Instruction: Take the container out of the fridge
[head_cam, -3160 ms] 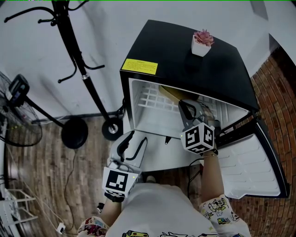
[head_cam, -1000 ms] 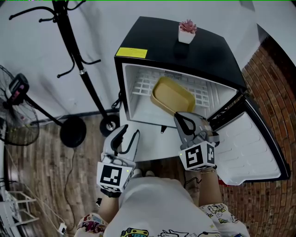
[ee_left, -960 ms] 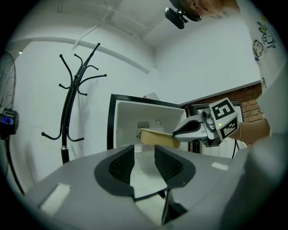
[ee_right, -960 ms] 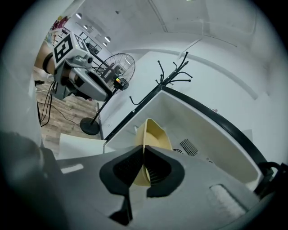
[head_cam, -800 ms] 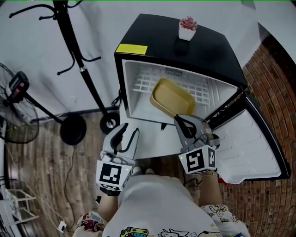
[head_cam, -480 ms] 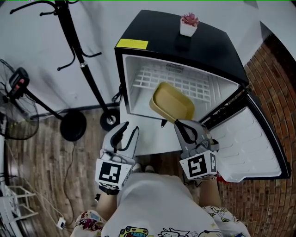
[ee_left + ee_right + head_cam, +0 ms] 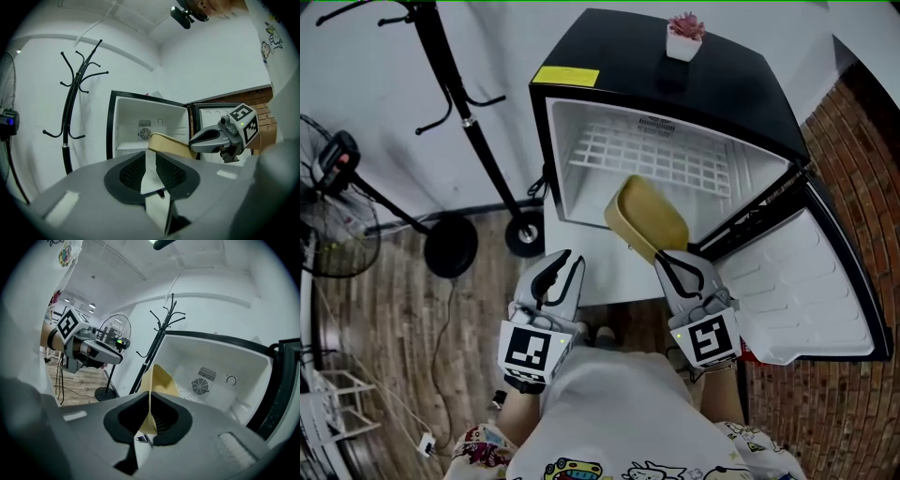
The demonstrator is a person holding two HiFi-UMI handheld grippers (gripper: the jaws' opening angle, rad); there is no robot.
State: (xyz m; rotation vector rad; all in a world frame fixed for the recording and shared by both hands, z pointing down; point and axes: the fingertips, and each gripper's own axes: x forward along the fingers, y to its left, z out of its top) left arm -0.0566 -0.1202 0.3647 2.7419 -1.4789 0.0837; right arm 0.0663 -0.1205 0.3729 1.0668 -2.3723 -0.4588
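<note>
The yellow container (image 7: 649, 217) is being gripped by its rim, tilted, just outside the open fridge (image 7: 722, 103), by the clenched right gripper (image 7: 673, 264). The left gripper (image 7: 559, 272) is being held nearby, empty, its jaws having just been closing yet apart.

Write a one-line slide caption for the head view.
Right gripper shut on the yellow container by its rim, holding it tilted at the mouth of the open fridge.
</note>
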